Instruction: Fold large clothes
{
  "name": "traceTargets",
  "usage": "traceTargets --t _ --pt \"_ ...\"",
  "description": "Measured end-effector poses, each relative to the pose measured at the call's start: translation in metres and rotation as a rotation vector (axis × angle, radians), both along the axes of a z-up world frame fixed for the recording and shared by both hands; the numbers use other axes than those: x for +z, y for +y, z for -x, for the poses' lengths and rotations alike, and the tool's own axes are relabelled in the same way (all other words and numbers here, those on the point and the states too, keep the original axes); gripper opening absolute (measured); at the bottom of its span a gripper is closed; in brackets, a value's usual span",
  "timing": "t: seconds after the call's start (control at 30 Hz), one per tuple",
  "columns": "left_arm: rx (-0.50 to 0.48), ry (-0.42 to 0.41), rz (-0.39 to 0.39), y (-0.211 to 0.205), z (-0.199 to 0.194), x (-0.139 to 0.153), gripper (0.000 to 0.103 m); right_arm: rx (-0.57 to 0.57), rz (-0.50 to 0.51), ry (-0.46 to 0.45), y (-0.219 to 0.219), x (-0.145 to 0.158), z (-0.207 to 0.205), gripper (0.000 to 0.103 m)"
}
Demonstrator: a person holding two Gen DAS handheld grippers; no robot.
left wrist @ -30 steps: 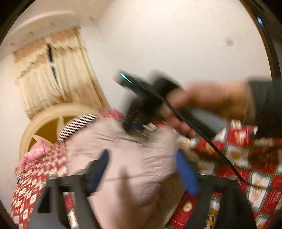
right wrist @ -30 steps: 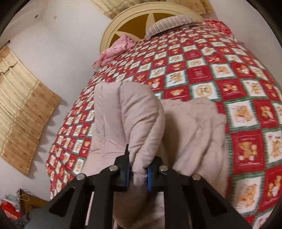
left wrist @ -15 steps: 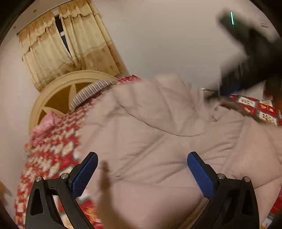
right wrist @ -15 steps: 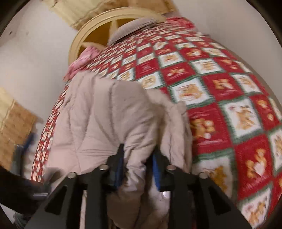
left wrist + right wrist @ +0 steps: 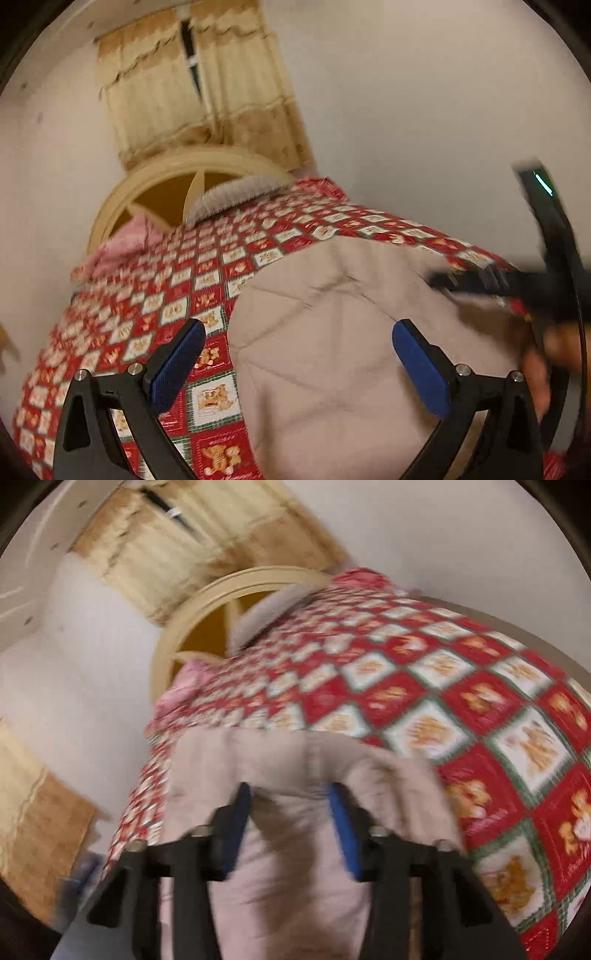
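Observation:
A beige quilted jacket [image 5: 332,332] lies folded on the bed's red bear-patterned quilt [image 5: 166,295]. My left gripper [image 5: 299,354] is open and empty, its blue pads spread wide just above the jacket's left part. The right gripper shows blurred at the right edge of the left wrist view [image 5: 498,284], over the jacket's far side. In the right wrist view the jacket [image 5: 295,768] lies below my right gripper [image 5: 291,823], whose blue pads stand apart with cloth between them; the view is blurred.
The quilt [image 5: 461,701] covers the whole bed. A round cream headboard [image 5: 177,173] with a striped pillow [image 5: 236,192] and a pink pillow [image 5: 122,243] stands at the far end. Beige curtains [image 5: 192,96] hang behind, with white walls around.
My right gripper has opened from a tight pinch on the jacket fold and lowered it onto the bed. My left gripper stayed open and swung over the flattened jacket.

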State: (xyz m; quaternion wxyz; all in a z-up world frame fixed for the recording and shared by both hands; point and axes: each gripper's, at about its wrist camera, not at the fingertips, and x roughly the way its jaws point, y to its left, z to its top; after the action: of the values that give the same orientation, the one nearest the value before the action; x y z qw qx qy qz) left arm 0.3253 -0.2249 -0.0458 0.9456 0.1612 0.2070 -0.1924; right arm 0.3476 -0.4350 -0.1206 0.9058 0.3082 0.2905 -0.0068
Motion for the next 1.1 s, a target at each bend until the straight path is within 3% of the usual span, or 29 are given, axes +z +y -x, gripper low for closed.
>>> traceTargets --t 0.1,0.17,0.23,0.47,0.73,1.1 --pt "0.048 0.065 -0.027 -0.028 -0.036 -0.009 0.102 -0.009 0.088 0.023 0.001 -0.003 -0.001 0.04" --pt "0.108 0.06 -0.113 -0.045 -0.06 -0.025 0.102 0.006 0.144 0.038 0.007 -0.001 -0.004 0.04" --pt "0.133 0.138 -0.165 -0.053 -0.076 -0.048 0.102 0.021 0.189 0.062 0.012 -0.003 -0.008 0.04" --pt "0.152 0.243 -0.041 -0.033 -0.102 -0.079 0.102 0.043 0.208 0.11 0.017 -0.03 -0.02 0.04" --pt "0.148 0.285 -0.008 -0.03 -0.106 -0.096 0.102 0.038 0.203 0.143 0.017 -0.044 -0.026 0.04" --pt "0.16 0.285 0.007 -0.029 -0.108 -0.106 0.102 0.04 0.213 0.173 0.02 -0.054 -0.033 0.04"
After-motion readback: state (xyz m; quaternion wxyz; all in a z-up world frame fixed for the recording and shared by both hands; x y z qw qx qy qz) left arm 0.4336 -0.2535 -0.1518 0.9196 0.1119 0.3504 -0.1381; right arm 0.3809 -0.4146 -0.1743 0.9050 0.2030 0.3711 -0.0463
